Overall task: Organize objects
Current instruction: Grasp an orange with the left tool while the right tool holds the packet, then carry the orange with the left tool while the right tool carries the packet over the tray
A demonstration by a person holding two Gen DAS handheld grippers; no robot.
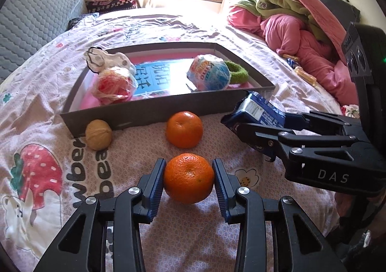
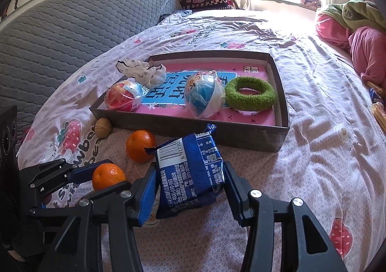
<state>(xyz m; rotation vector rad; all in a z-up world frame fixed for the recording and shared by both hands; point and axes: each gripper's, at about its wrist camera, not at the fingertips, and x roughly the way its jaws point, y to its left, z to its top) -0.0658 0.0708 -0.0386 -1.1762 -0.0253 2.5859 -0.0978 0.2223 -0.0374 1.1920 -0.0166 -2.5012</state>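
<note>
My left gripper [image 1: 189, 178] is shut on an orange tangerine [image 1: 189, 178] that rests on the bedspread; it also shows in the right wrist view [image 2: 108, 176]. My right gripper [image 2: 190, 186] is shut on a blue snack packet [image 2: 190, 173], seen from the left wrist view too [image 1: 255, 112]. A second tangerine [image 1: 184, 129] and a walnut [image 1: 99, 134] lie in front of the dark shallow box [image 1: 144, 112]. The box holds a red wrapped ball [image 1: 113, 85], a blue wrapped ball [image 1: 208, 75], a green fuzzy ring [image 2: 251, 93] and a white soft toy [image 2: 142, 71].
Everything sits on a bed with a pink patterned sheet [image 2: 325, 151]. A grey quilted headboard [image 2: 72, 30] runs along the left. Pink and green bedding [image 1: 289, 21] is piled at the right. Small snack packets [image 1: 301, 69] lie beside that pile.
</note>
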